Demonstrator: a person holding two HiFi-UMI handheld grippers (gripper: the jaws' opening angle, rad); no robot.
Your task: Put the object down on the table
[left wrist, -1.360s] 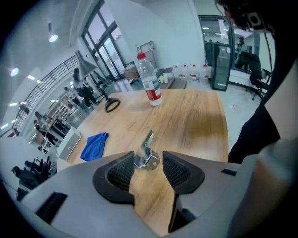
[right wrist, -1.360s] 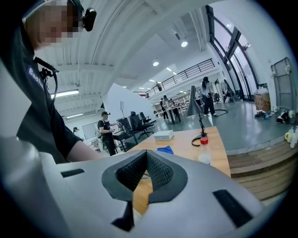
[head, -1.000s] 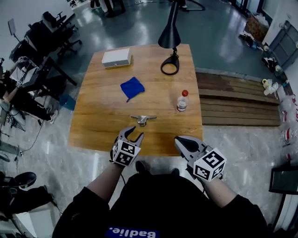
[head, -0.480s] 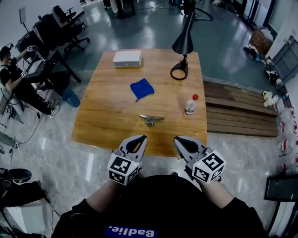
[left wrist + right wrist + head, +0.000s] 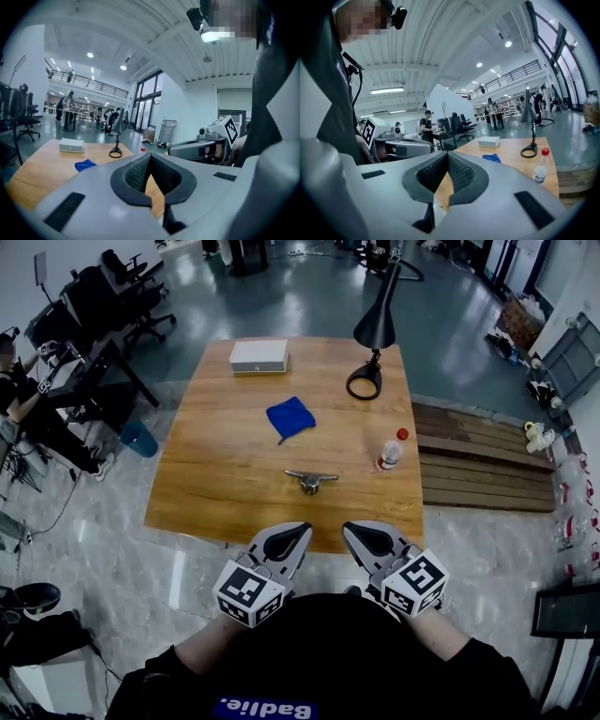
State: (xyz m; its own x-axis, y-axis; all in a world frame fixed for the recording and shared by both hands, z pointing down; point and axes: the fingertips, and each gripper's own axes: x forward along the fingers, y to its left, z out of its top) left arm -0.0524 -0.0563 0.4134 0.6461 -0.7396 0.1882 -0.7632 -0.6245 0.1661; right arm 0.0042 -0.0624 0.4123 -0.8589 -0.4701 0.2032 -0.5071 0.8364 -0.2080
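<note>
On the wooden table [image 5: 206, 474] a white box [image 5: 259, 356], a crumpled blue cloth [image 5: 291, 416], the shiny metal object [image 5: 310, 481] and a red-capped clear bottle [image 5: 391, 451] are seen; the bottle's contents cannot be told. The metal object lies near the front edge, apart from both grippers. The left gripper [image 5: 292, 534] is held nearly level, its jaws just closed on nothing. The right gripper [image 5: 356, 534] is likewise pressed together, empty.

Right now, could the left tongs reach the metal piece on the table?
Probably yes. The metal piece lies alone near the table's front edge, just ahead of the left tongs, with nothing between them. The tongs have just closed on nothing, so they must open first.
</note>
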